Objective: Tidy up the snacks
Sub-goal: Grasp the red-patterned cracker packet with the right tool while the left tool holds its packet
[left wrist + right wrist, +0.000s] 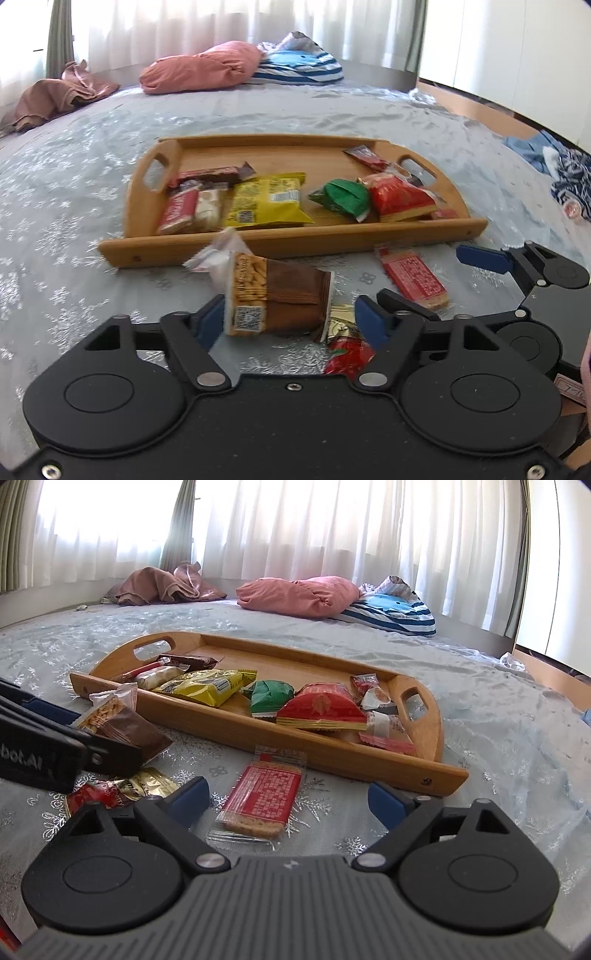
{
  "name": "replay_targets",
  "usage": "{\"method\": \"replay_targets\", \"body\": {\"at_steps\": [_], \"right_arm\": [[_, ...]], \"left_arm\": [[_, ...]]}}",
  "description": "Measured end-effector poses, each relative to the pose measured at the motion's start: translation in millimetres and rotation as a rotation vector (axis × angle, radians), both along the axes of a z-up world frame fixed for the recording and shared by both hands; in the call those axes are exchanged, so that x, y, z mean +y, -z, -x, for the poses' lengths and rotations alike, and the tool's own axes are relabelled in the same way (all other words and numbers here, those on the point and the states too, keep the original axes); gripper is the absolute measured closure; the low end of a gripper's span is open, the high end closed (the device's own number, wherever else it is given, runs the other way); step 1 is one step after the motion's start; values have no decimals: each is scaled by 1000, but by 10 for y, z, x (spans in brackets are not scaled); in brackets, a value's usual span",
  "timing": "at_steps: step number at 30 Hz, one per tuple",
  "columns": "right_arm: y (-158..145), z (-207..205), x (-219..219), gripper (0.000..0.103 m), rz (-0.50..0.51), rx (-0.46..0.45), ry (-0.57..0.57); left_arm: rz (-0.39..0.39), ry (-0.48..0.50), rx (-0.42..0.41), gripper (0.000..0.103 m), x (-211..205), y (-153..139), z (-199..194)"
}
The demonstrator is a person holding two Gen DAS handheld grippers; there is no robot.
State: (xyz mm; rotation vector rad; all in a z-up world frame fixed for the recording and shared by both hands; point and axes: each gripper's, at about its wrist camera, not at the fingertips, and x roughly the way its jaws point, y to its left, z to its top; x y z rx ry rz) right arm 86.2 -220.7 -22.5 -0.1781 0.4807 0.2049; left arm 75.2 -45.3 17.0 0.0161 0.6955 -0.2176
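A wooden tray (295,244) (258,738) on the bed holds several snacks, among them a yellow bag (266,203), a green packet (343,199) and a red packet (399,199). In front of the tray, a brown biscuit pack (280,295) (125,727) sits between the fingers of my left gripper (290,321), which is open; a gap shows at the right pad. A red and gold candy packet (347,347) (122,790) lies under it. My right gripper (286,799) is open around a flat red biscuit pack (262,797) (413,277) lying on the bedspread.
A pink pillow (203,68), a blue striped cushion (299,66) and a brown cloth (55,96) lie at the far end of the bed by the curtains. Blue clothes (565,177) sit at the bed's right edge, with wooden floor beyond.
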Motion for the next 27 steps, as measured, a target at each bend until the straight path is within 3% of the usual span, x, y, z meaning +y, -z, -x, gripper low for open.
{"method": "replay_targets", "body": {"at_steps": [8,10,12,14,27], "right_arm": [[-18,11,-47,22,-38,9,-33],[-35,12,-52,31,-46,14,-40],[-51,16,-55,54,-50,17,-38],[-61,22,-63,64,-60,24,-26],[-140,170,-3,64,-104,22,-18]], "left_arm": [[-8,24,19,49,-12,24,-64],[-10,29,21,52,-4,11,-68],[-10,32,23,53,3,-4,-64],[-9,30,24,54,13,-19,-54],[13,25,2,54,104,-236,72]]}}
